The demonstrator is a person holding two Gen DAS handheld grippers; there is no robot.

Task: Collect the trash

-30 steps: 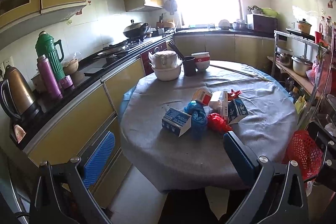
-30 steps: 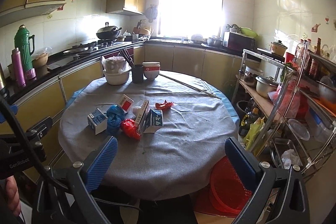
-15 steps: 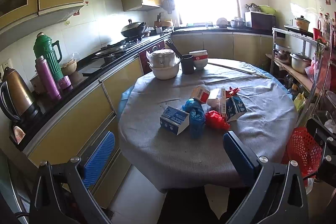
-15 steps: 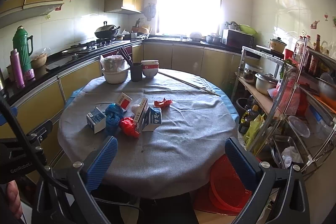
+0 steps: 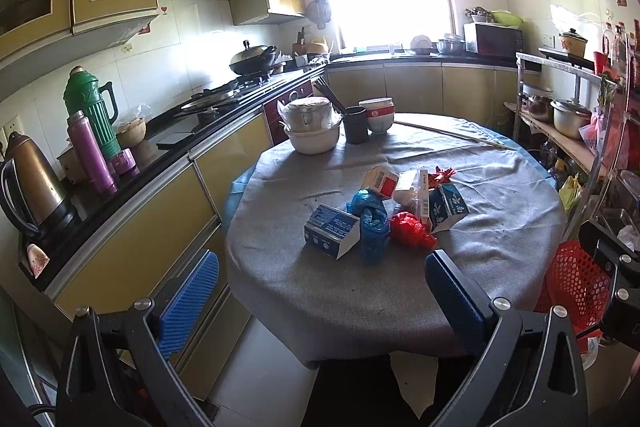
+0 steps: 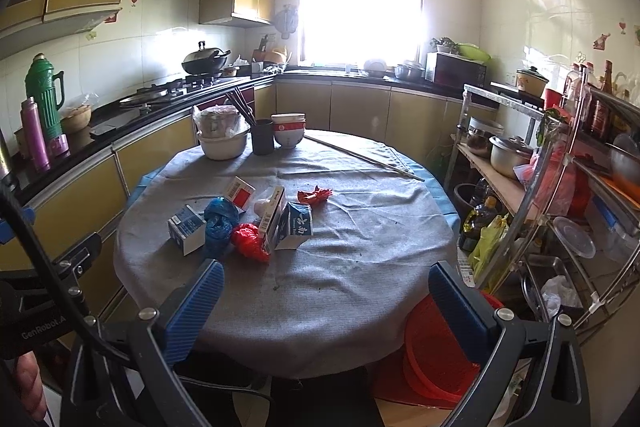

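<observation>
Trash lies in a heap on the round grey-clothed table [image 5: 320,291] [image 6: 360,267]: a blue-white carton [image 5: 331,231] [image 6: 186,229], a crumpled blue bag [image 5: 370,217] [image 6: 218,219], a red bag [image 5: 410,231] [image 6: 250,242], a milk carton [image 5: 448,207] [image 6: 298,225], a red-white box [image 5: 380,181] [image 6: 240,191] and a red wrapper [image 5: 440,174] [image 6: 315,195]. My left gripper [image 5: 320,291] is open, well short of the heap. My right gripper [image 6: 326,301] is open too, over the table's near edge. A red mesh basket [image 5: 576,283] [image 6: 436,351] stands on the floor at the table's right.
Bowls, a covered pot [image 6: 222,135] and a chopstick cup [image 6: 262,135] stand at the table's far side. A counter with flasks and a kettle [image 5: 32,183] runs along the left. A metal shelf rack [image 6: 540,187] with pots crowds the right.
Both grippers have drifted slightly nearer the table, so the heap looks a little larger. Both stay open and the trash has not moved.
</observation>
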